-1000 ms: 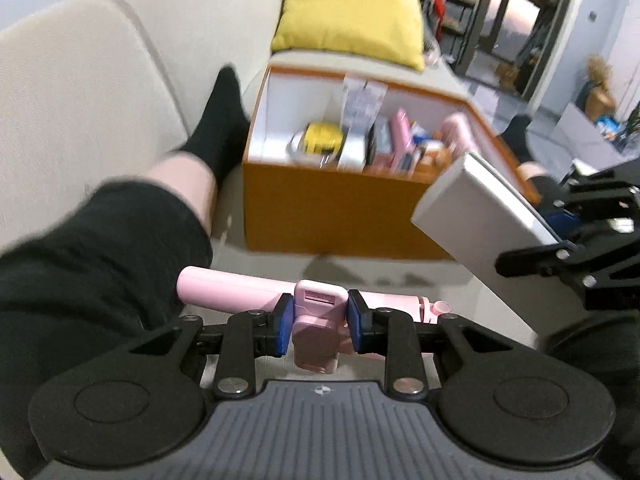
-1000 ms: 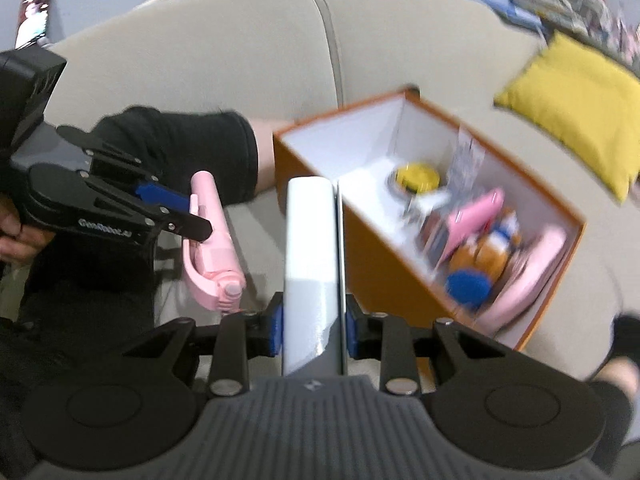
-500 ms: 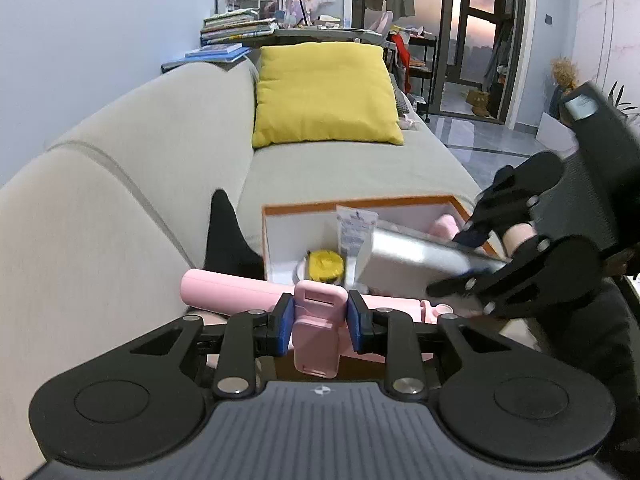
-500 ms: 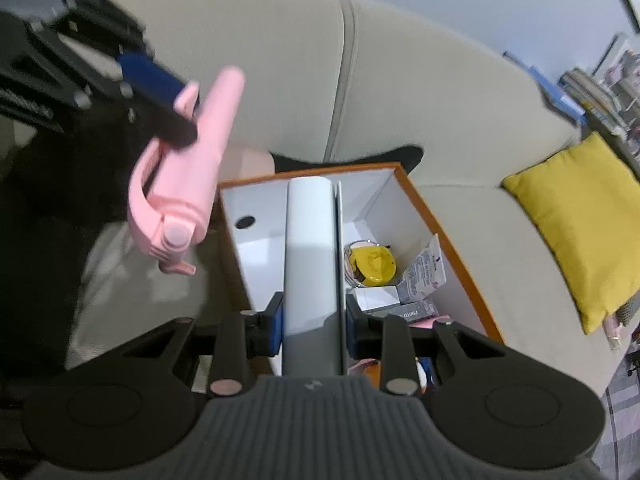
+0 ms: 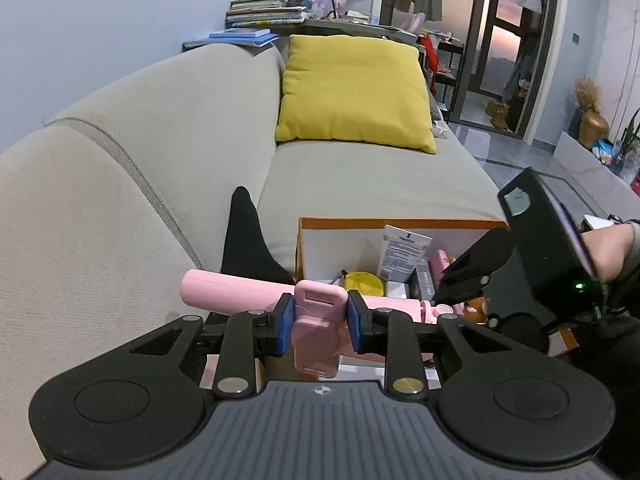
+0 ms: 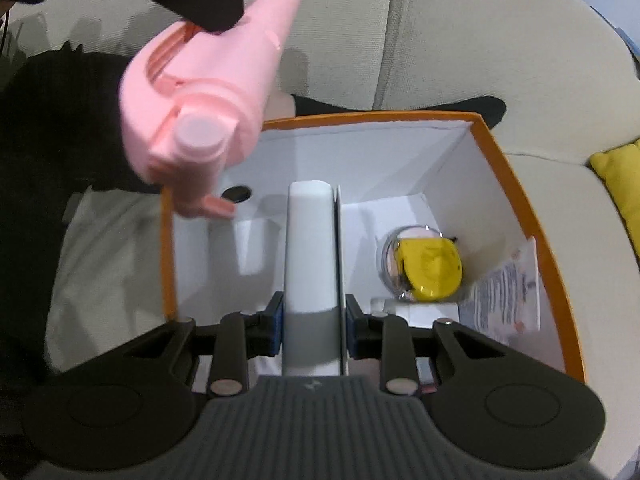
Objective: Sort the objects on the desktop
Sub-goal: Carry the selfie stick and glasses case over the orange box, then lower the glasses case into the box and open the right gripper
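Note:
My left gripper [image 5: 319,322] is shut on a pink selfie stick [image 5: 236,290], held crosswise above the near edge of the orange box [image 5: 360,222]. In the right wrist view the selfie stick [image 6: 208,80] hangs over the box's left corner. My right gripper [image 6: 311,322] is shut on a flat white box [image 6: 310,248], held on edge down inside the orange box [image 6: 520,188]. The right gripper body [image 5: 532,264] shows at the right of the left wrist view. A yellow tape measure [image 6: 430,268] and a white tube [image 6: 506,300] lie in the orange box.
The orange box stands on a beige sofa [image 5: 120,184] with a yellow cushion [image 5: 352,92] at the far end. A person's leg in a black sock [image 5: 244,240] lies beside the box. A shelf with books [image 5: 264,8] stands behind the sofa.
My right gripper has lowered the flat white box deeper into the orange box. My left gripper has brought the pink selfie stick closer over the box's edge.

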The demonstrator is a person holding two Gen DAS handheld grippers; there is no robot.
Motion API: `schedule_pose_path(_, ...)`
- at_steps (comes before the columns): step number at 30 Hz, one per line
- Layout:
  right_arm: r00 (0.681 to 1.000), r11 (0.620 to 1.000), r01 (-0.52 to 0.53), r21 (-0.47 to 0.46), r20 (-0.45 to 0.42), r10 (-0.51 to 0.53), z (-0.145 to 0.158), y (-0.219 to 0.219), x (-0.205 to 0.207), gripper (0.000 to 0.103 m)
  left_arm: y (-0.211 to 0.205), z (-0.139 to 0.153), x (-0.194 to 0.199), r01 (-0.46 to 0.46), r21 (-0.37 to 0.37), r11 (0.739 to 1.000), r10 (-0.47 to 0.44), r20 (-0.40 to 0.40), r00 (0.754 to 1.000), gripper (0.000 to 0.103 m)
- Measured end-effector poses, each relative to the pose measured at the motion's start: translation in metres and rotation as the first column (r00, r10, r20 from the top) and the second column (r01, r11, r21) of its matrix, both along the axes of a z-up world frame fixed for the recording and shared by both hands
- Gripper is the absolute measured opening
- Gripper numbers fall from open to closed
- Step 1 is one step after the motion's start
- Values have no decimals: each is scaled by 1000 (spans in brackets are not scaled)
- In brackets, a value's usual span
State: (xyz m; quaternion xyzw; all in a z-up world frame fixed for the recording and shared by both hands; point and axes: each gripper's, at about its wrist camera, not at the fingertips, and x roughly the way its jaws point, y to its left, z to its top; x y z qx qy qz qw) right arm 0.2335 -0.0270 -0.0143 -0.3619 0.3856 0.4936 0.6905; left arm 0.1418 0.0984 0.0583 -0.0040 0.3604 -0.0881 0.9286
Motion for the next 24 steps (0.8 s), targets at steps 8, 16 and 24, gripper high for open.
schedule_pose_path(8, 999, 997, -43, -69, -18, 42, -26, 12, 5, 31, 15, -10, 12, -16, -36, 999, 16, -10, 1000, 32)
schedule_pose_path(16, 999, 997, -48, -56, -22, 46, -19, 5, 0, 36, 18, -16, 14, -14, -44, 999, 14, -21, 1000, 32)
schedule_pose_path(24, 991, 1000, 5, -14, -131, -7, -1, -4, -5, 33, 21, -13, 12, -24, -49, 999, 23, -18, 1000, 32)
